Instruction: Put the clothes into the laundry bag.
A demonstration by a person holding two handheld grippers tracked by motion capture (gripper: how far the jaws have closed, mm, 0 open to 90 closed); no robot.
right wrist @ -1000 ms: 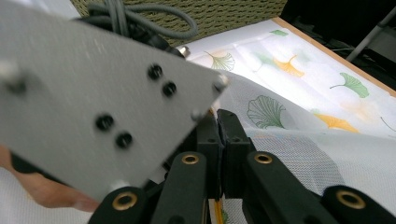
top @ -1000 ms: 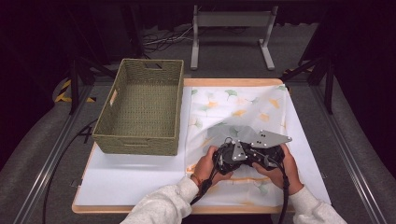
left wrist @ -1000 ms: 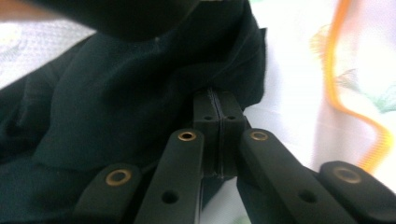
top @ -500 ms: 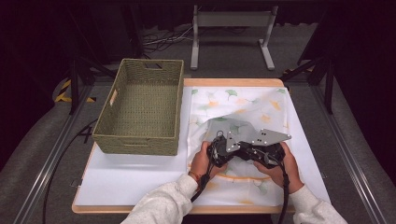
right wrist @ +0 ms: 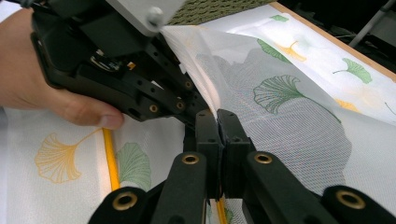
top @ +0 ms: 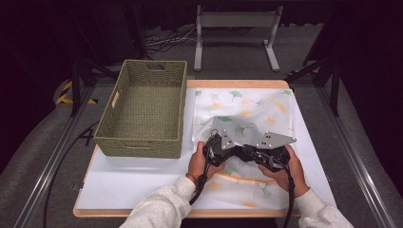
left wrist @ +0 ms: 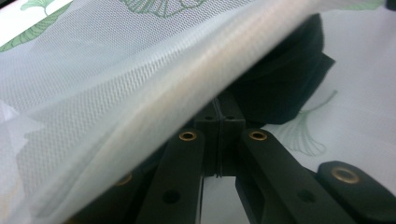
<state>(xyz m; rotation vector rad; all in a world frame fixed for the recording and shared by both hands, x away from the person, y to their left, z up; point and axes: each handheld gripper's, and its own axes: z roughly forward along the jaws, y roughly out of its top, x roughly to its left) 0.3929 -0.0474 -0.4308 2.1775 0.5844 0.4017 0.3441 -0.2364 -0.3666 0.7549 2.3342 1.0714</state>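
The left gripper (top: 236,151) and right gripper (top: 247,153) meet tip to tip, each with jaws pressed together on a fold of the sheer leaf-printed cloth (top: 247,107), lifted just off the white board (top: 138,185). The rest of the cloth lies flat on the board, beside a woven basket (top: 142,111) at left.

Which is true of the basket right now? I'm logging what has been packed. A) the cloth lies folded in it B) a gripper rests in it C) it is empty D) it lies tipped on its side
C: the basket stands upright with a bare woven floor, while both grippers pinch the cloth on the table beside it.
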